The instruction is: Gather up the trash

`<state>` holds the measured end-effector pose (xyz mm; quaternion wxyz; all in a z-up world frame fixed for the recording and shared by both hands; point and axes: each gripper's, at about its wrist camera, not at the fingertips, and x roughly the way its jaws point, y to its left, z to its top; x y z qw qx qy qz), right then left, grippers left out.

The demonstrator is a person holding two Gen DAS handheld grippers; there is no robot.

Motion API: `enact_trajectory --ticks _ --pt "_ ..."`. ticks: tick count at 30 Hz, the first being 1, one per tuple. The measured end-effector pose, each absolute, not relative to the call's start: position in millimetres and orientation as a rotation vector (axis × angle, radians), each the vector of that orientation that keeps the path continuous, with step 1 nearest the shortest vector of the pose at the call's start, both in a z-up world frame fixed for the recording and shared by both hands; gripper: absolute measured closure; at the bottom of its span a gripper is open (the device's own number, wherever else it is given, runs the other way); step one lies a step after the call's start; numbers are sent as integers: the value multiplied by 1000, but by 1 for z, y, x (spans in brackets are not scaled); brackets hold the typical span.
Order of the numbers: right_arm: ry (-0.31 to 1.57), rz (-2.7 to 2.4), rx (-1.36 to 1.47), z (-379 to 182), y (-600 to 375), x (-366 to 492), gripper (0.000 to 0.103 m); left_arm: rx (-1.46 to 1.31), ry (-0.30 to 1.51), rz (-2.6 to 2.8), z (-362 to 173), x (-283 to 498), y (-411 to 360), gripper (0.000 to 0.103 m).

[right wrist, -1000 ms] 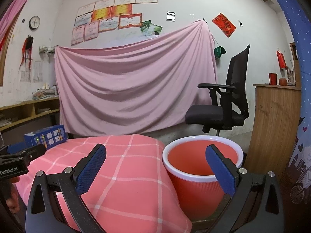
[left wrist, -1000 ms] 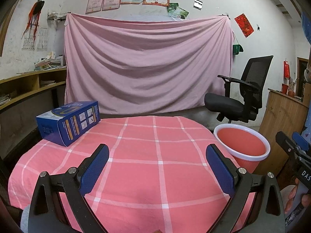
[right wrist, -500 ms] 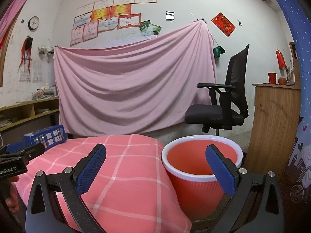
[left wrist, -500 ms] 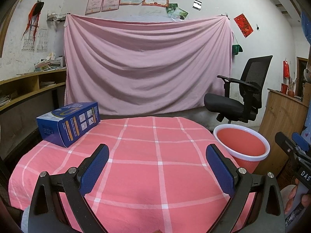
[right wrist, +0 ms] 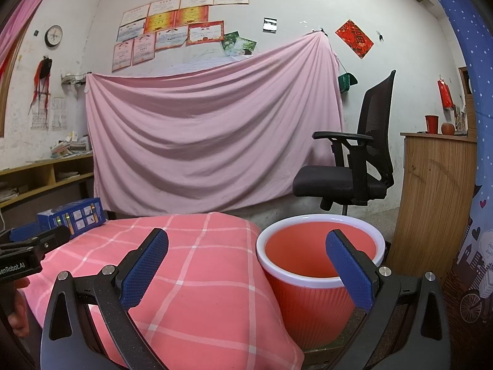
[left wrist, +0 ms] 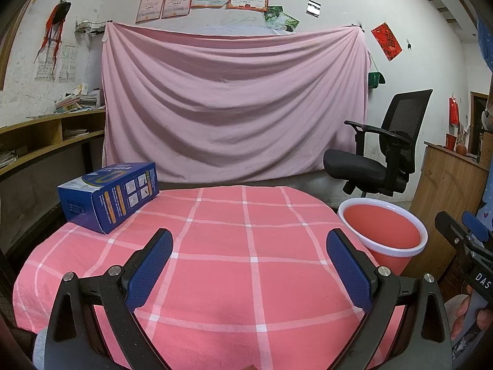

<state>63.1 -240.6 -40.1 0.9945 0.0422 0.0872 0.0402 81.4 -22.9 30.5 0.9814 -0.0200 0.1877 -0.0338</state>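
A blue cardboard box (left wrist: 107,195) lies at the far left of the round table with a pink checked cloth (left wrist: 246,246); the same box (right wrist: 72,215) shows small in the right wrist view. A red bin with a white rim (left wrist: 383,232) stands on the floor just right of the table, and this bin (right wrist: 319,265) looks empty. My left gripper (left wrist: 249,256) hovers open over the table's near middle, nothing between its fingers. My right gripper (right wrist: 246,257) is open too, low beside the table, its right finger over the bin's rim.
A black office chair (left wrist: 385,160) stands behind the bin, a wooden cabinet (right wrist: 437,203) to its right. A pink sheet (left wrist: 234,108) hangs on the back wall. Wooden shelves (left wrist: 46,141) with papers run along the left wall.
Almost nothing has moved; both grippers stay open, with only a very slight drift of the views.
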Motion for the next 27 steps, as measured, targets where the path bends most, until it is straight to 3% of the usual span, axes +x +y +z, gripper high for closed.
enact_trajectory --ticks 27 --pt "177 81 84 -40 -240 63 0 -48 381 -64 31 81 -27 5"
